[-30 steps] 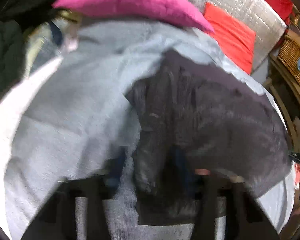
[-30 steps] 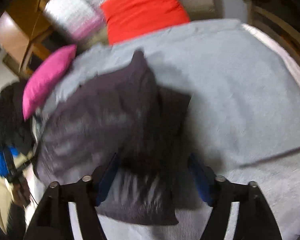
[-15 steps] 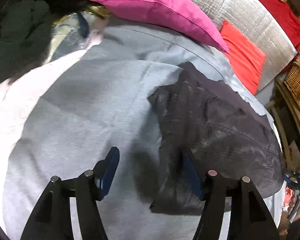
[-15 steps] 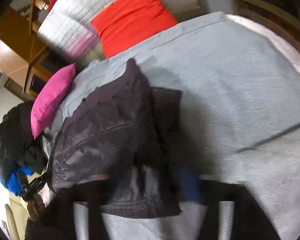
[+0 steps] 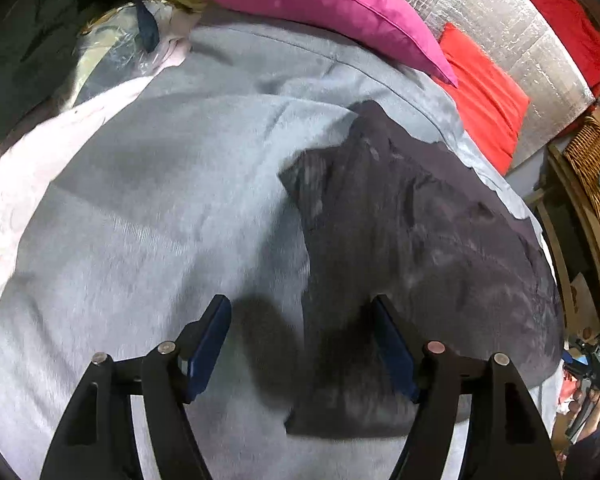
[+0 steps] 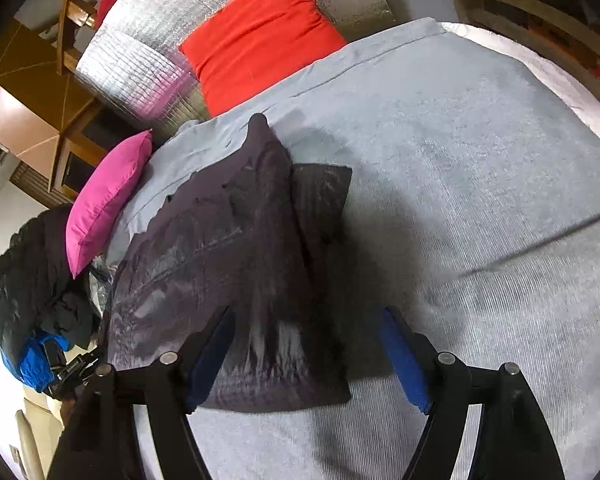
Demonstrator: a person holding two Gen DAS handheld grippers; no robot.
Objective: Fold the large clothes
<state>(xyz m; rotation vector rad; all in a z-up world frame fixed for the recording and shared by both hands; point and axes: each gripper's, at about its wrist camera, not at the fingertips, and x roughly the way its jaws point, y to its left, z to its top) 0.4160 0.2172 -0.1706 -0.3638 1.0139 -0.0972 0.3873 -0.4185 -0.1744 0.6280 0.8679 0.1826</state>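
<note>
1. On the grey bedcover, right of centre in the left wrist view: dark garment, partly folded, lying flat, ribbed hem or cuff panel showing at its left edge.
2. Left gripper: jaws wide apart, holding nothing, hovering over the garment's near left edge; left finger above bare cover, right finger above the cloth.
3. Right gripper: jaws likewise spread, nothing clamped; dark garment lying between and beyond the fingers, left finger over the cloth, right finger over bare grey bedcover.
4. Handling, judged: soft, limp, light to moderate in weight; faint sheen suggesting a slick shell likely to slip from a shallow pinch. No stiffness to carry a crease unaided.
5. Hold, judged: near corners or the near hem, taken deep and through all layers, one gripper per corner; the ribbed band probably the surest bite.
6. Left wrist view only: wicker basket at far right, crumpled clear plastic at upper left, magenta pillow close along the top.
7. Right wrist view only: black and blue clothing heap at far left, wooden furniture behind, red cushion seen whole against the silver quilted backing.
</note>
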